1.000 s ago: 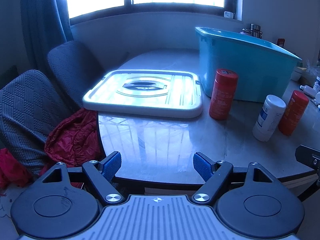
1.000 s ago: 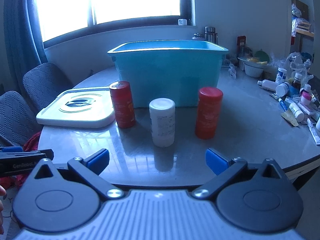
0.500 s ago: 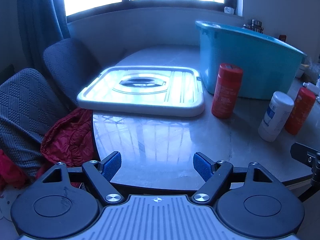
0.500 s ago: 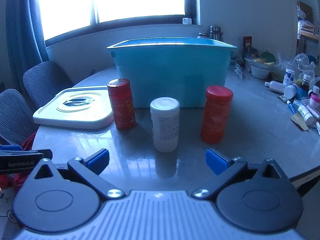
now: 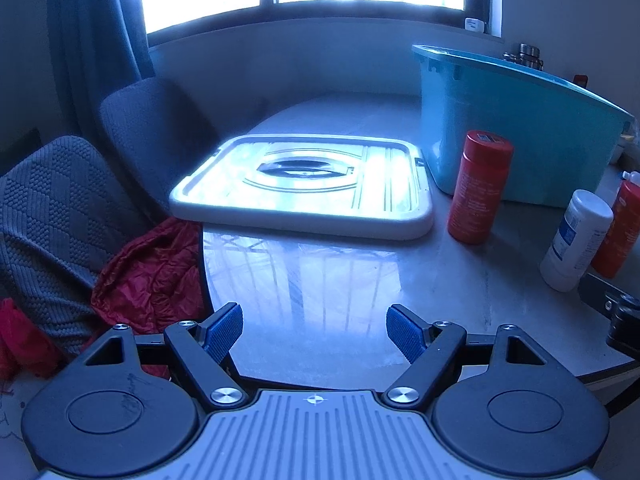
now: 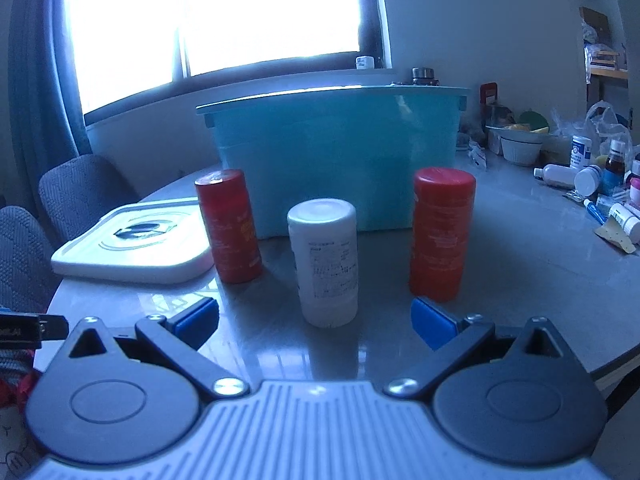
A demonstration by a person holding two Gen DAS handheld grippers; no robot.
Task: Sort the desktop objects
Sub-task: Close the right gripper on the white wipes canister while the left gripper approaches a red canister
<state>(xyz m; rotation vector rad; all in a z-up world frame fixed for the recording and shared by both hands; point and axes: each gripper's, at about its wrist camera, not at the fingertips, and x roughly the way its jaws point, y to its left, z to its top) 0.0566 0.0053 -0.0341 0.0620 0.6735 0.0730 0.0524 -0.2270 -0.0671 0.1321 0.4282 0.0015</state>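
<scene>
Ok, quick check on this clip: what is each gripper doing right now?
Left gripper: open, holding nothing, over the table edge.
Right gripper: open, holding nothing, with the white bottle just ahead between its fingers.

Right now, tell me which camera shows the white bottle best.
The right wrist view: the white bottle stands centred and whole, just ahead of the open right gripper. The left wrist view catches it small and tilted near the right edge.

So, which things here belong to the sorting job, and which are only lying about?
For the job:
- white bottle
- left red canister
- right red canister
- teal bin
- white lid

Lying about:
- bottles and tubes at the table's right end
- red cloth
- chairs
</scene>
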